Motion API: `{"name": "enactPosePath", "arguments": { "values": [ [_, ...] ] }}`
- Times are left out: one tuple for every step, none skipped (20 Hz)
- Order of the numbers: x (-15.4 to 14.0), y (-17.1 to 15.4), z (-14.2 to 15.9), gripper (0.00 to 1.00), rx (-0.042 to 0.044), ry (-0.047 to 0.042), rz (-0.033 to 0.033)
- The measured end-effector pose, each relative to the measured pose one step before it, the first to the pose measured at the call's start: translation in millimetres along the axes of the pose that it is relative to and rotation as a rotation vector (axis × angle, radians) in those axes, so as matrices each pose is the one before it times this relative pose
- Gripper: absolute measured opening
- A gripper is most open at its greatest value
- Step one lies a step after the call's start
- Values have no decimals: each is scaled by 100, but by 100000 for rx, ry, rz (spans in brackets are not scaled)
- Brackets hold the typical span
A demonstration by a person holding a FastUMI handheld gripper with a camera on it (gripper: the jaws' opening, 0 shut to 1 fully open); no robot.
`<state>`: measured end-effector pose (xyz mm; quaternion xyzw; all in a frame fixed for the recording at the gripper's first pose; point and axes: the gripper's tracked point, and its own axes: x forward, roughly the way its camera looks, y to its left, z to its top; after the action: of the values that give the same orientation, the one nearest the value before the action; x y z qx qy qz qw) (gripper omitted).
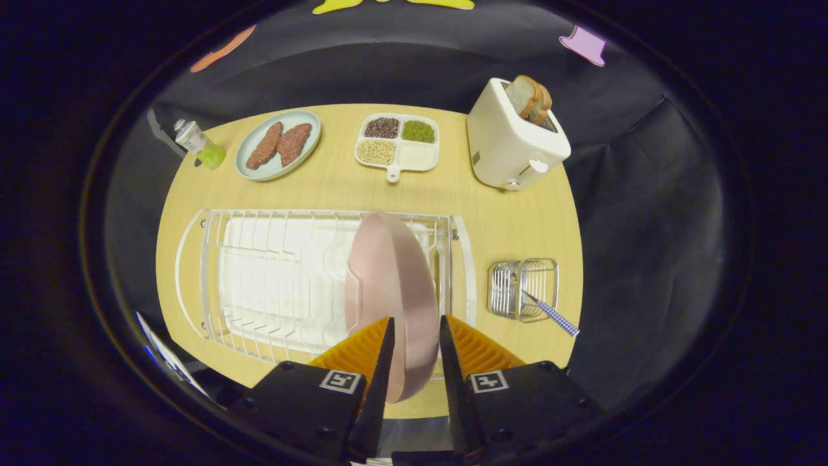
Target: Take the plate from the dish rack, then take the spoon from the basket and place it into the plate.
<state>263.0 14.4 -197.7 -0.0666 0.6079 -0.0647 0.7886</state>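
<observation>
**Pink plate between narrowed fingers, above white wire rack**

Pink plate (388, 291) standing on edge, rim toward the camera, near end set between the two fingers of the gripper (417, 353). Fingers narrowed to about the plate's thickness, one on each face of the plate; left finger against the plate's left face, right finger close against the right face, true pressing contact on that side not resolvable. Plate upright with a slight lean, far end over the right part of the white wire dish rack (272, 278), whether resting in the rack's slots or lifted clear of them not determinable. Rack lying lengthwise on a pale wooden table (504, 220), just ahead of the fingers.

Right of the rack, well apart from the plate: small wire basket (524, 288), with a spoon (553, 315) leaning out of it, checked handle pointing toward the table's near right edge, bowl end hidden inside the wires.

Beyond the rack, along the far side of the table, left to right: small bottle (194, 139) with green cap lying on its side; pale oval dish (278, 144) bearing two brown patties; white four-compartment tray (398, 144) of dark, green, tan and white grains; white toaster (514, 139) with slices of bread (532, 98) standing up from its slot.
</observation>
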Motion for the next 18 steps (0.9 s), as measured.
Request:
{"name": "enactPosePath", "arguments": {
  "values": [
    [-74,-374,-27,40,1770,943,-1549],
    [139,25,-137,31,1264,236,-1082],
    [-292,-4,-71,29,127,143,-1658],
    [-218,-242,39,27,289,-758,-2895],
    [-123,-389,220,26,435,-1841,-3519],
    [-268,-29,186,23,580,-1870,-2055],
    [-268,138,26,22,111,-1806,-1809],
    [-328,-107,94,21,238,-1784,-1995],
    [-205,142,22,21,377,-1849,-1416],
    [-266,61,-121,21,349,-1151,-1625],
    [-44,42,-225,21,824,-1329,-1936],
    [-141,111,-227,21,1231,-1226,-1781],
    [-110,198,-55,21,1336,-2404,-1821],
    [-78,166,50,21,1327,-3518,-2361],
    [-70,281,-230,21,790,-3339,-2657],
    [-251,354,-164,20,-22,-3189,-2032],
    [-169,367,-142,21,49,-2905,-2112],
    [-169,153,-54,20,-360,-2268,-2006]
  ]
}}
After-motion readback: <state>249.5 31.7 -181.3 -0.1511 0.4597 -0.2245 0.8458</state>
